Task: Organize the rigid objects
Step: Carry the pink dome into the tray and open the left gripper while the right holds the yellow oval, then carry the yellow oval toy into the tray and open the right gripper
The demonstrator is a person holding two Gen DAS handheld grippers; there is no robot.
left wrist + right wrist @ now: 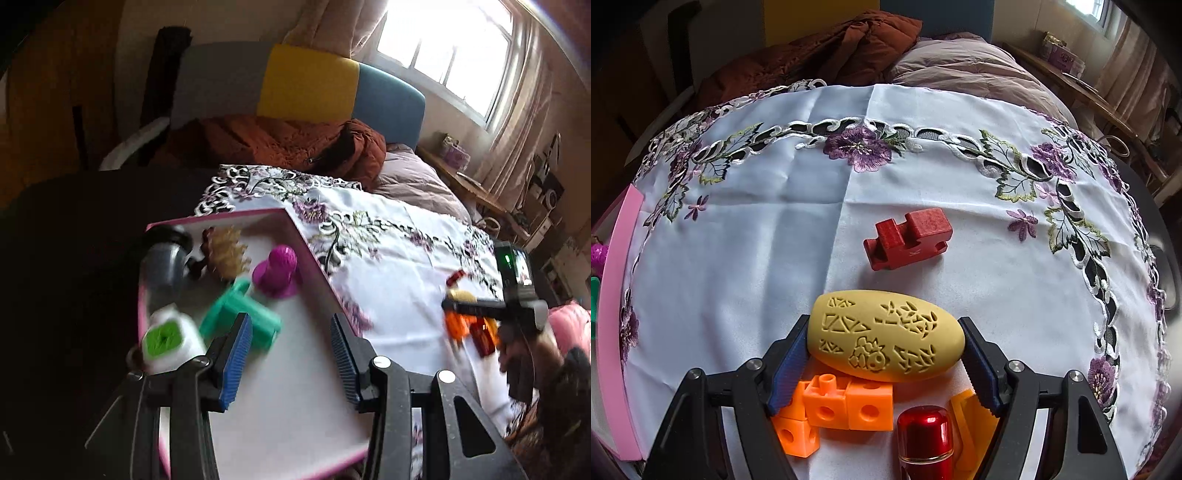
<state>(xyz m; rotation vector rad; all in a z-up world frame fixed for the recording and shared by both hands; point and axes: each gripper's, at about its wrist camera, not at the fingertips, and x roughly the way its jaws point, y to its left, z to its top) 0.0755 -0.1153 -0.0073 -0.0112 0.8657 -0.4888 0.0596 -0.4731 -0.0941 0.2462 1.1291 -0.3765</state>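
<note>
My left gripper hangs open over a pink-rimmed white tray, nothing between its blue pads. In the tray lie a teal piece just beside the left pad, a white-and-green cube, a magenta piece, a grey cylinder and a spiky yellow piece. My right gripper is shut on a carved yellow egg, one pad on each end. Beneath it sit orange cubes and a red metal cylinder. A red block lies beyond on the cloth.
A white cloth with purple flower embroidery covers the table. The tray's pink edge shows at the far left of the right wrist view. A rust-brown jacket and a bed pillow lie behind the table.
</note>
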